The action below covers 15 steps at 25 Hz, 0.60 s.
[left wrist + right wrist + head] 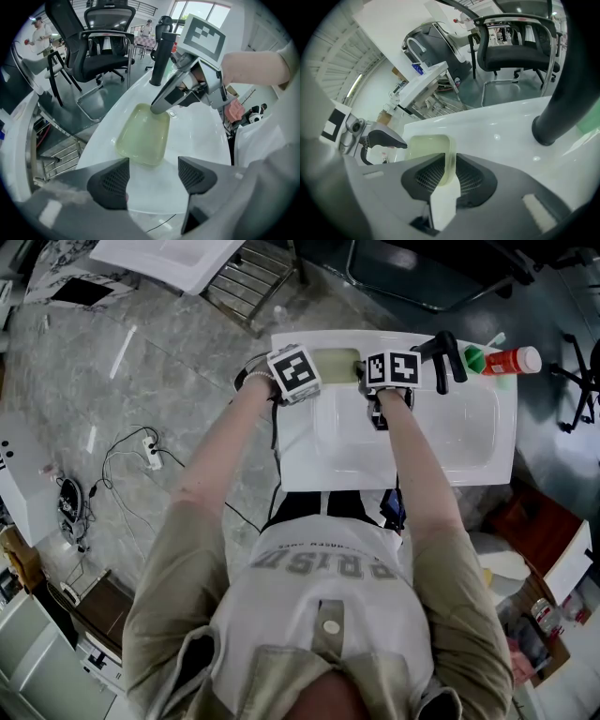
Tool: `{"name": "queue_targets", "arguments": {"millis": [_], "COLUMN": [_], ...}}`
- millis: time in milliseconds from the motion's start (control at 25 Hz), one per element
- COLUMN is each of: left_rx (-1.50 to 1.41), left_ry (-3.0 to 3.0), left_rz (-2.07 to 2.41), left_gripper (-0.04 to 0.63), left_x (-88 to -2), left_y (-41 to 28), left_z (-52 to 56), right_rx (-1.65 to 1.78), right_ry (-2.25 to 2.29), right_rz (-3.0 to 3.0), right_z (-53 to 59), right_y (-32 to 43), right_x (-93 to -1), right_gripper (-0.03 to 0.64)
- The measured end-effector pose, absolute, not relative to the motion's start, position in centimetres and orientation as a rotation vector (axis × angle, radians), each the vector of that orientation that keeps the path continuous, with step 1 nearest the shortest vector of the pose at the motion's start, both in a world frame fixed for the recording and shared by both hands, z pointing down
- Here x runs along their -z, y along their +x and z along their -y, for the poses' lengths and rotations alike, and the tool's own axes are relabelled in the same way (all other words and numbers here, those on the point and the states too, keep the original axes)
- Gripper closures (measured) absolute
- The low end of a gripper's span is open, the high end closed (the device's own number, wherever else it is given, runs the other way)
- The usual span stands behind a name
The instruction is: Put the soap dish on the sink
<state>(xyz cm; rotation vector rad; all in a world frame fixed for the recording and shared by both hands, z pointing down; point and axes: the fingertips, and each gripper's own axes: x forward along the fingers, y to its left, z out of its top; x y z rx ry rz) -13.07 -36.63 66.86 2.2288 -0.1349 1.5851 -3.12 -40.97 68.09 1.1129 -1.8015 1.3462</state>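
Two claws are mine here, one in each hand, and both hang over the back ledge of the white sink (450,442). My right claw (449,176) is pinching the soap dish (429,150) by the thin wall on the tap's side: the pale green rim stands upright between my two ribbed pads (424,176), which press on it from both sides. The dish is a shallow, see-through, rounded rectangle with nothing in it that I can see, and it lies flat on the ledge, to the left of the black tap (448,354) and behind the basin. My left claw (152,176) is spread wide with only bare white ledge between its pads; it hovers just beside the dish's other end, apart from it. Past the tap, at the ledge's right corner, a green cup (476,359) and a red bottle (511,360) lie close together. Beyond the sink a black office chair (101,47) stands on the grey floor (141,381), and a white cable (141,456) trails across that floor to my left.
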Motion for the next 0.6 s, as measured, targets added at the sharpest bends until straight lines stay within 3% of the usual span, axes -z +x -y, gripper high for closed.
{"name": "queue_targets", "arguments": {"millis": [320, 600], "left_rx": [-1.583, -1.536], "left_ry": [2.226, 2.237], "left_rz": [0.164, 0.206], "left_gripper": [0.253, 0.253], "left_x": [-66.6, -65.7], "left_y": [-13.5, -13.7], "left_z": [36.9, 36.6], "right_rx": [-1.347, -1.327], "right_ry": [1.117, 1.175], "right_rz": [1.808, 1.915], "right_z": [41.1, 41.9], "right_y": [-3.2, -3.3], "right_x": [-68.1, -65.8], "right_gripper": [0.538, 0.491]}}
